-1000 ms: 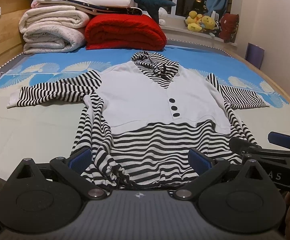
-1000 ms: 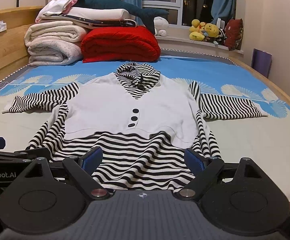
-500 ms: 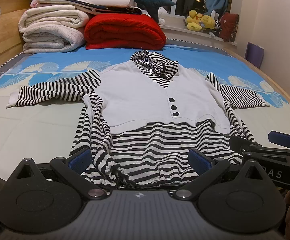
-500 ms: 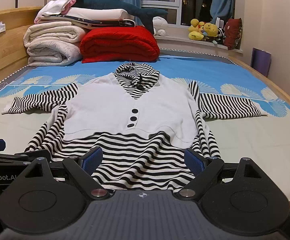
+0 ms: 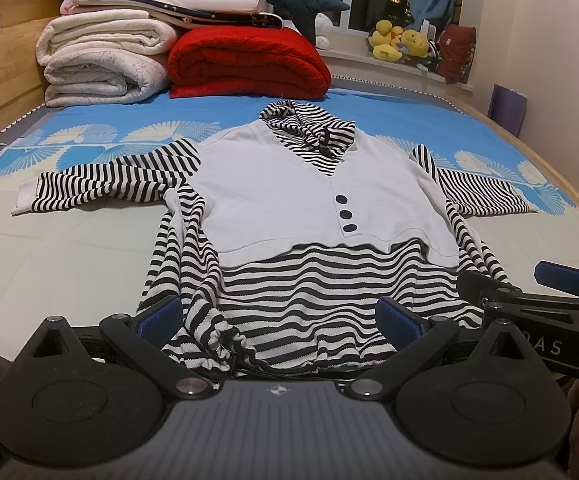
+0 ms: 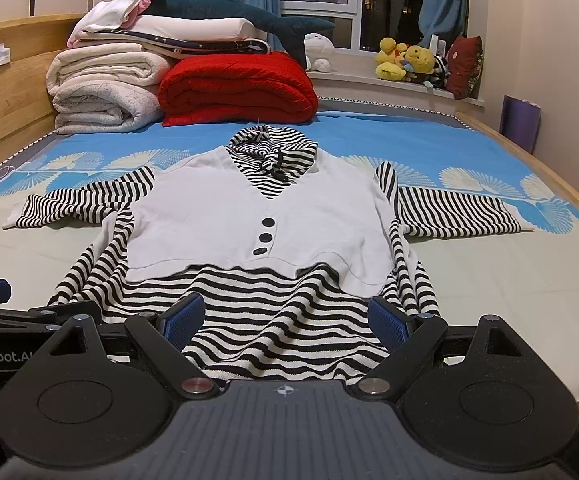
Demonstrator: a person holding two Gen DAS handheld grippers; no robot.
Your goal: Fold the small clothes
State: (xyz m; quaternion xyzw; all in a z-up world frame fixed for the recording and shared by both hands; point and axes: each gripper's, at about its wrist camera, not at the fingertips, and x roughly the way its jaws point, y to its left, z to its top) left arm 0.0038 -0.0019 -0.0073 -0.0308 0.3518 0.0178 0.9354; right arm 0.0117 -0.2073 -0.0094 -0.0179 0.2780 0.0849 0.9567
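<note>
1. The striped top [image 5: 289, 208] lies flat on the bed [image 5: 69, 248], sleeves out.
2. Left gripper [image 5: 277, 320] and right gripper [image 6: 285, 318] — fingers spread, holding nothing — hover at its hem.
3. Soft, light knit (likely limp, bunching): pinch hem corners.

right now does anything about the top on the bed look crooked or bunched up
Mostly flat, sleeves spread. The striped top has its hem bunched into gathers at the near left corner, by the left tool, and its white front panel hangs lower on the right side. Both tools are open; the right tool hovers at the hem.
</note>
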